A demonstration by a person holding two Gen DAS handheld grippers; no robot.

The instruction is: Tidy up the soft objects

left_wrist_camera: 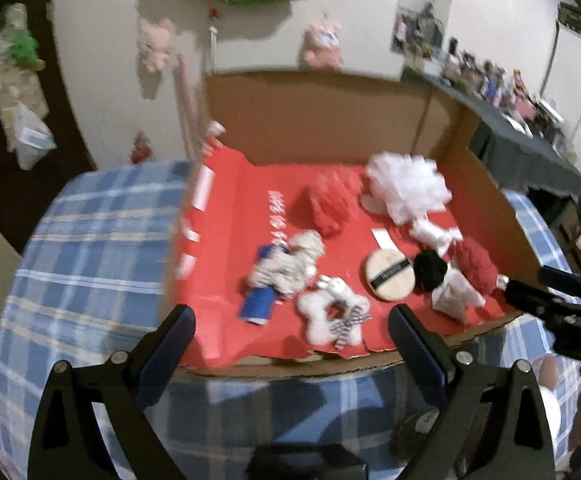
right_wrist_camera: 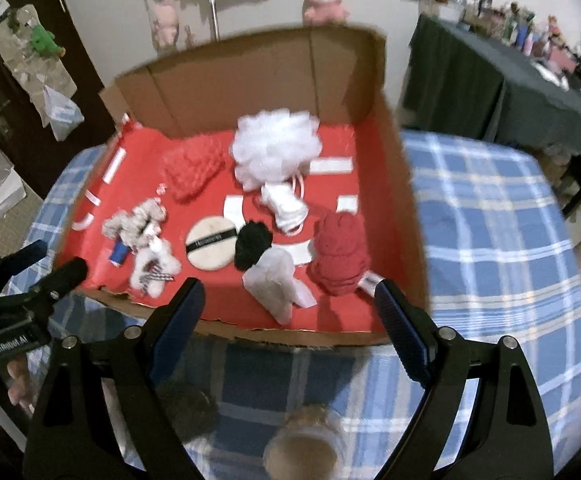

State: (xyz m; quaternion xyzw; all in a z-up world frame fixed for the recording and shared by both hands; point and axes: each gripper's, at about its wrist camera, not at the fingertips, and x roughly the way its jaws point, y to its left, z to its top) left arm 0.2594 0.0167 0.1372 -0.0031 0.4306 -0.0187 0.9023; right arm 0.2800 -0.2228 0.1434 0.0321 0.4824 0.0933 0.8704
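Two hand-held grippers are hovering over the near edge of a cardboard tray lined in red, resting on a blue plaid cloth. The left gripper and right gripper are both gaping wide, holding nothing. Soft items are lying inside, beyond the fingertips: a white mesh pouf, red yarn ball, round powder puff, black pompom.

You're working in a lived-in home room: plaid-clothed table, pink plush toys hung on the far wall, a cluttered side table far right (figurines, too blurred to identify).
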